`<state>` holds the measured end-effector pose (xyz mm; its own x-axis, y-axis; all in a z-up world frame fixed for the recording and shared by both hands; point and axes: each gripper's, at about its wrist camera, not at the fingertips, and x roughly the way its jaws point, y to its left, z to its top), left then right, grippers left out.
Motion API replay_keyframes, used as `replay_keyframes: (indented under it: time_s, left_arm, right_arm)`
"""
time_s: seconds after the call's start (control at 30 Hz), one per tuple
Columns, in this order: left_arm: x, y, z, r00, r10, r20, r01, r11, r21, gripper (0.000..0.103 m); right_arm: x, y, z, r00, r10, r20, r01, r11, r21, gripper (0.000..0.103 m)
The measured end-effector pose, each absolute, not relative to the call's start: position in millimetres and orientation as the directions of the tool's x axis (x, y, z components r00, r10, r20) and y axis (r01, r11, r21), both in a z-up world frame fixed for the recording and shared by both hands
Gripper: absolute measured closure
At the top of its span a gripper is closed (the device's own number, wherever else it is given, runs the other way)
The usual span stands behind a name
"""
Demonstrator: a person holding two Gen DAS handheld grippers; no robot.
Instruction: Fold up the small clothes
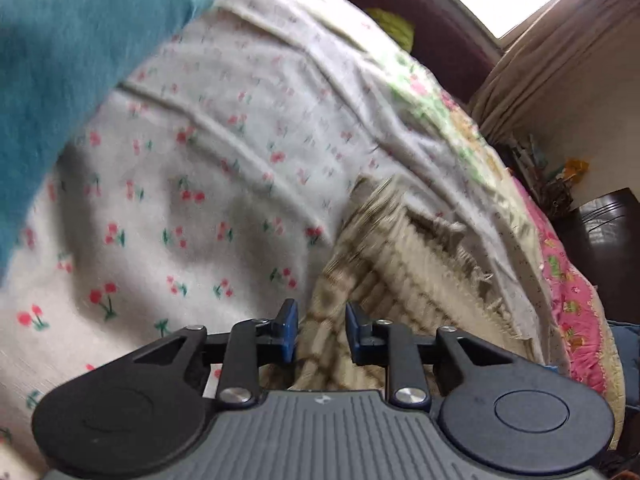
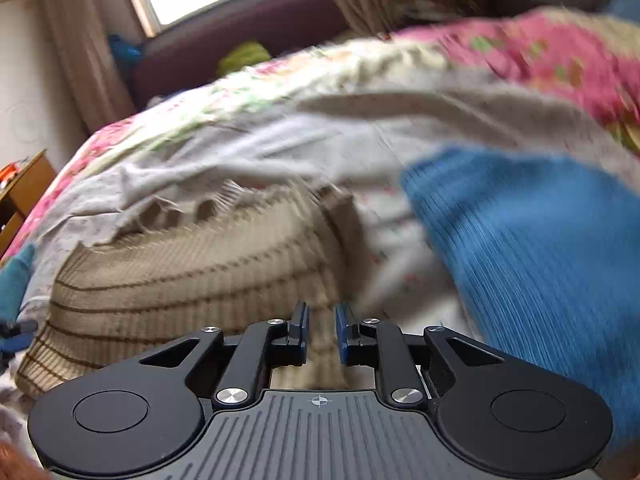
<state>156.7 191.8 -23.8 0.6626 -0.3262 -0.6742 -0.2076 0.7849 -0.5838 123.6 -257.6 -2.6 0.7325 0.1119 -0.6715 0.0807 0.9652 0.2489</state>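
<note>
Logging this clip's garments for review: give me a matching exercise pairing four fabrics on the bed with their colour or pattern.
Column one:
1. knit sweater
2. sheet
3. fuzzy garment
4. quilt

Column two:
A. plain blue
B. white with small red cherries
C. beige with thin brown stripes
D. pink with a floral print

Pairs: 1-C, 2-B, 3-A, 4-D
</note>
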Motion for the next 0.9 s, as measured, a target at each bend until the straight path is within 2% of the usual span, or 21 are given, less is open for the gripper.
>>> replay_keyframes:
  time_s: [0.13, 0.3, 0.33, 0.4, 0.43, 0.47, 0.57, 0.67, 0.77, 0.9]
  left_arm:
    - [148.8, 187.1, -2.5, 0.692, -0.313, -0.650, -0.129, 0.833, -0.538, 0.060]
    - [129.4, 181.7, 0.3, 0.628, -0.357, -0.691, -0.034, 0.875, -0.483, 0.060]
    - [125.5, 180.6, 0.3, 0.619, -0.355, -0.700, -0.014, 0.887, -0.461, 0.059]
    - [125.8, 173.4, -6.0, 0.580, -0.288, -0.762, -0.009, 0.933, -0.359, 0.057]
    - [129.7, 171.5, -14.1, 0.538, -0.233, -0.810, -0.029, 0.955, -0.294, 0.057]
    - [132.0, 174.0, -21.4, 0.516, -0.223, -0.827, -0.051, 0.956, -0.290, 0.057]
    - [131.4, 178.6, -11.2, 0.547, -0.247, -0.800, -0.056, 0.943, -0.329, 0.057]
    - [135.4, 172.7, 9.1, 0.608, -0.252, -0.753, -0.007, 0.947, -0.322, 0.057]
    - [157.5, 162.7, 22.6, 0.643, -0.296, -0.707, 0.049, 0.936, -0.347, 0.055]
    - [193.9, 135.9, 24.0, 0.664, -0.344, -0.664, 0.129, 0.927, -0.352, 0.052]
  right_arm:
    - [121.0, -236.2, -1.2, 0.725, 0.197, -0.660, -0.025, 0.965, 0.261, 0.086]
    - [106.5, -217.0, -8.3, 0.690, 0.267, -0.672, -0.121, 0.959, 0.256, 0.086]
    - [108.0, -212.5, -13.4, 0.677, 0.245, -0.694, -0.118, 0.967, 0.227, 0.080]
    - [116.3, -208.8, -23.8, 0.634, 0.180, -0.752, -0.073, 0.982, 0.173, 0.079]
    - [117.0, -210.5, -22.0, 0.634, 0.192, -0.749, -0.070, 0.979, 0.191, 0.079]
    - [117.2, -211.5, -15.0, 0.650, 0.210, -0.731, -0.079, 0.975, 0.209, 0.078]
    - [127.8, -208.7, 8.2, 0.702, 0.241, -0.670, -0.143, 0.969, 0.199, 0.078]
    - [162.2, -191.0, 17.0, 0.687, 0.267, -0.675, -0.222, 0.963, 0.154, 0.078]
    - [200.2, -172.1, 9.1, 0.673, 0.286, -0.682, -0.277, 0.953, 0.126, 0.068]
    - [243.0, -161.0, -12.2, 0.623, 0.340, -0.705, -0.249, 0.940, 0.233, 0.068]
